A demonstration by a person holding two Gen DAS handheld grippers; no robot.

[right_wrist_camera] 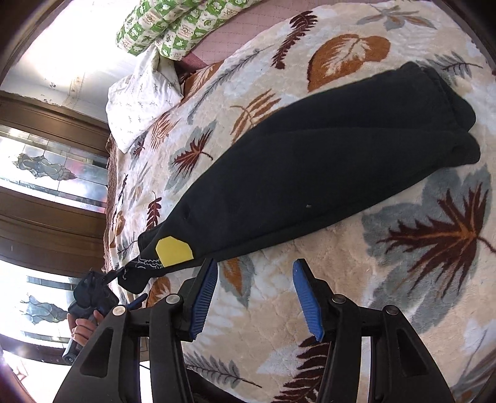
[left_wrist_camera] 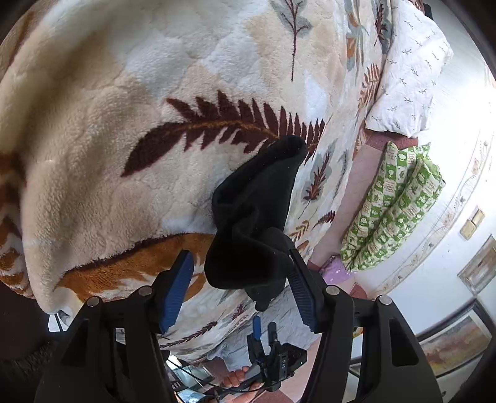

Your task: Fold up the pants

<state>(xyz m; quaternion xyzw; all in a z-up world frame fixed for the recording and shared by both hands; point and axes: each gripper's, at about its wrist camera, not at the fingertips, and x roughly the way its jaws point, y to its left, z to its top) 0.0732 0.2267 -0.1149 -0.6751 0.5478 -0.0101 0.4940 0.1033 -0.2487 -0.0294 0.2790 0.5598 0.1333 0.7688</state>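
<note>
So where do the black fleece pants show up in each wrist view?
Left wrist: black fleece pants, a bunched end at lower centre, draped against the left gripper.
Right wrist: laid long across the middle, yellow patch at their lower-left end.
Shared landmark: green patterned pillow.

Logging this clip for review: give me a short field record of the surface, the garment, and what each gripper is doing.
surface: leaf-print blanket on a bed
garment: black pants, lying long across the blanket, yellow tag near one end
left gripper: jaws apart, black cloth draped over one finger, end of the pants lifted
right gripper: open, empty, above the blanket beside the pants
background: green patterned pillow, white pillow
</note>
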